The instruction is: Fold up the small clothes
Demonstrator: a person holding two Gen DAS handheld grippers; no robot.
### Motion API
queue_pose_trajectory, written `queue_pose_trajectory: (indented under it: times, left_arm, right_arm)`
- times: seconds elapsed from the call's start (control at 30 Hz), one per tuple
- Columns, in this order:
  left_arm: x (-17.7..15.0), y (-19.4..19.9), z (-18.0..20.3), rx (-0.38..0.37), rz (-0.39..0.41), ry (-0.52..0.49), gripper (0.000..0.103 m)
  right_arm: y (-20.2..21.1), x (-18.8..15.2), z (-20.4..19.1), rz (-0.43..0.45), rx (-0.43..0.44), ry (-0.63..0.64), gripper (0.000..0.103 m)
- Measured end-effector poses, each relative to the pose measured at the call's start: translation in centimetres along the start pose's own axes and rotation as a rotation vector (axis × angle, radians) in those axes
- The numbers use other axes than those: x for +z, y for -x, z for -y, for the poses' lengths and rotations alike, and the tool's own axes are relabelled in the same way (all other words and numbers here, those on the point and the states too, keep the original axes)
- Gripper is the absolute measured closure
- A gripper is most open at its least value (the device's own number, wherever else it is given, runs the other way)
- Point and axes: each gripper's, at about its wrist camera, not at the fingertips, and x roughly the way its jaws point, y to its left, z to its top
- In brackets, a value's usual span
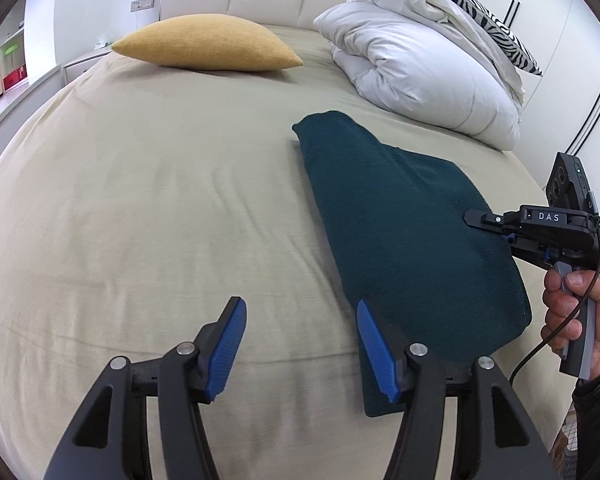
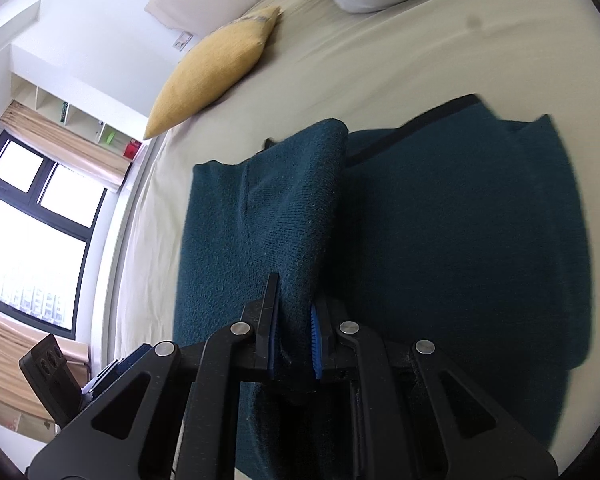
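Lying at about 3 o'clock on the beige bed point(image 1: 148, 208), well apart from the yellow cushion point(image 1: 208, 44) at 11 o'clock and near the white duvet point(image 1: 420, 68) at 1 o'clock: the dark teal knit garment point(image 1: 400, 232), already narrowed into a long strip, so judging 1 fold as made. Pinching a raised ridge of that garment point(image 2: 300, 208) between nearly closed pads: the right gripper point(image 2: 294, 340), lifting cloth off the layer below. Hanging about half open and holding nothing: the left gripper point(image 1: 300, 344), its right pad overlapping the garment's near edge at 5 o'clock. Gripping the right tool's handle at the far right of the left wrist view: a hand point(image 1: 576, 312).

Remaining, by judgement: carrying the pinched part over, at least 1 more fold, then flattening.

Hiding the near hem: both tools' black frames. Blurring at 2 o'clock in the right wrist view: the garment's far corner, its shape unclear. Staying unreadable: sleeves, neckline, number of layers.
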Motion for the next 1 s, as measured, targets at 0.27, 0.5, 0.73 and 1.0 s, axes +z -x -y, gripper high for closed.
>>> queue_pose_trajectory:
  times: [0.27, 0.5, 0.73, 1.0]
  left_arm:
    - [1.5, -0.9, 2.9, -0.01, 0.01, -0.059, 0.037]
    - [2.5, -1.7, 6.3, -0.036, 0.015, -0.124, 0.037]
    - [3.0, -2.8, 9.6, -0.054, 0.032, -0.181, 0.036]
    - [4.0, -5.1, 13.0, -0.055, 0.056, -0.241, 0.036]
  right_arm:
    - [4.6, 1.4, 5.1, 0.046, -0.058, -0.031, 0.092]
    - [7.3, 2.0, 8.3, 0.065, -0.097, -0.053, 0.092]
    - [8.2, 1.4, 10.1, 0.067, -0.095, -0.061, 0.092]
    - [7.1, -1.5, 13.2, 0.075, 0.016, -0.167, 0.088]
